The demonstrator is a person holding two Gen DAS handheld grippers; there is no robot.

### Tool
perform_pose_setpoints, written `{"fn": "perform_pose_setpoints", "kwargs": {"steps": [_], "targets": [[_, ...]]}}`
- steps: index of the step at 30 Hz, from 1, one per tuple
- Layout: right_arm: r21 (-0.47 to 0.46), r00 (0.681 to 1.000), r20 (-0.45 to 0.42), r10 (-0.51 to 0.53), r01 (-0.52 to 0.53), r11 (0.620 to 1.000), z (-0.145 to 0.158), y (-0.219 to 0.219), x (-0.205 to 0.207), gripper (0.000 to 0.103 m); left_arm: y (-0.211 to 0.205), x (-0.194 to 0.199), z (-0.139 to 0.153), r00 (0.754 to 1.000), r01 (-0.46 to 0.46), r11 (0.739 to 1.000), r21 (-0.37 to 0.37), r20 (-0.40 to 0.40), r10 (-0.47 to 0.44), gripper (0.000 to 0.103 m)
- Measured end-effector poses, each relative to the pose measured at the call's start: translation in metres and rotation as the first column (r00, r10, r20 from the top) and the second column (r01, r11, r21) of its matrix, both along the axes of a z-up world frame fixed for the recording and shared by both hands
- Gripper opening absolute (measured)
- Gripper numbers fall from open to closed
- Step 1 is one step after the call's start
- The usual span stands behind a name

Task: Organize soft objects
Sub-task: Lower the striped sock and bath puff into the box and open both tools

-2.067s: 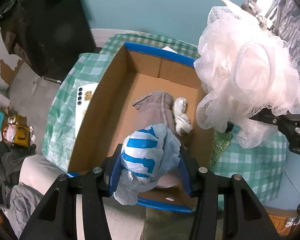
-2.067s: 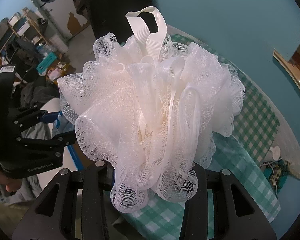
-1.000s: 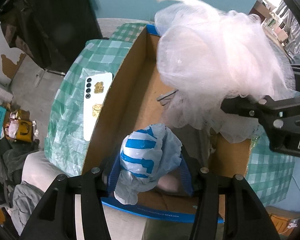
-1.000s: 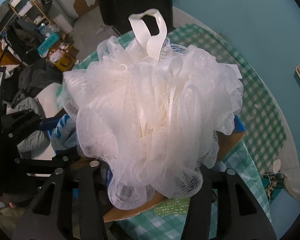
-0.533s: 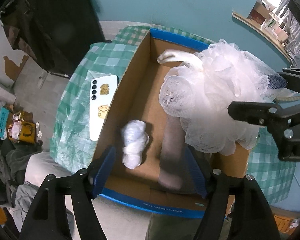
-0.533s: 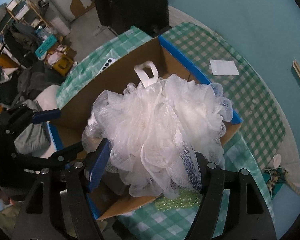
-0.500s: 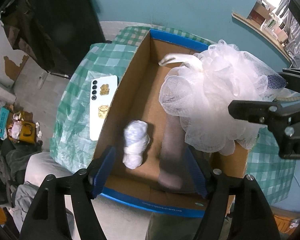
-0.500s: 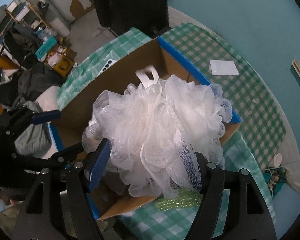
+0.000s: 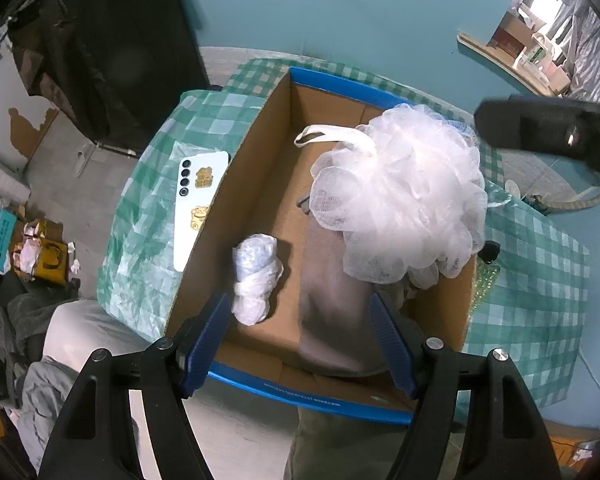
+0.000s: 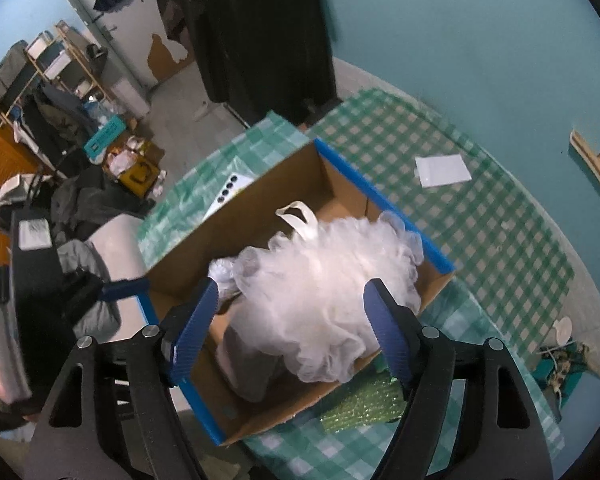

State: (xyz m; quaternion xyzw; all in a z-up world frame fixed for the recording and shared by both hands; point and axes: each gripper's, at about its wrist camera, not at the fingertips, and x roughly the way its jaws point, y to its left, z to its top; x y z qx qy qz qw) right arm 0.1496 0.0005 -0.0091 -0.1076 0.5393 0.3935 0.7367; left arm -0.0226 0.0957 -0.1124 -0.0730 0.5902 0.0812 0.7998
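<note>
White loofah point(image 9: 400, 200), bag bundle point(image 9: 256, 276) inside box point(image 9: 256, 160)

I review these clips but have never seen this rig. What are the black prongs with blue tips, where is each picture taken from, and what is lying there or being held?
The prongs are hand-held grippers, one in each of a person's hands, each carrying a camera that looks along its fingers. One picture comes from the left gripper, one from the right gripper. Both are open and hold nothing. Below them a cardboard box stands on a checked tablecloth. Inside it lie a white bath sponge, a knotted plastic bag and a grey cloth. A white phone lies beside the box.
</note>
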Motion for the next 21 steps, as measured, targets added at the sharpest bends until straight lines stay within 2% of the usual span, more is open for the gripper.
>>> {"fn": "perform_pose_setpoints", "kwargs": {"steps": [10, 21], "targets": [[-0.013, 1.0, -0.001, -0.031, 0.031, 0.999, 0.003, -0.023, -0.003, 0.078, -0.02, -0.007, 0.011, 1.0, 0.02, 1.0, -0.009, 0.018, -0.02, 0.073], [-0.037, 0.994, -0.028, -0.103, 0.102, 0.994, -0.006, -0.073, -0.003, 0.078, -0.061, -0.011, 0.012, 0.996, 0.09, 0.996, -0.016, 0.013, -0.09, 0.073]]}}
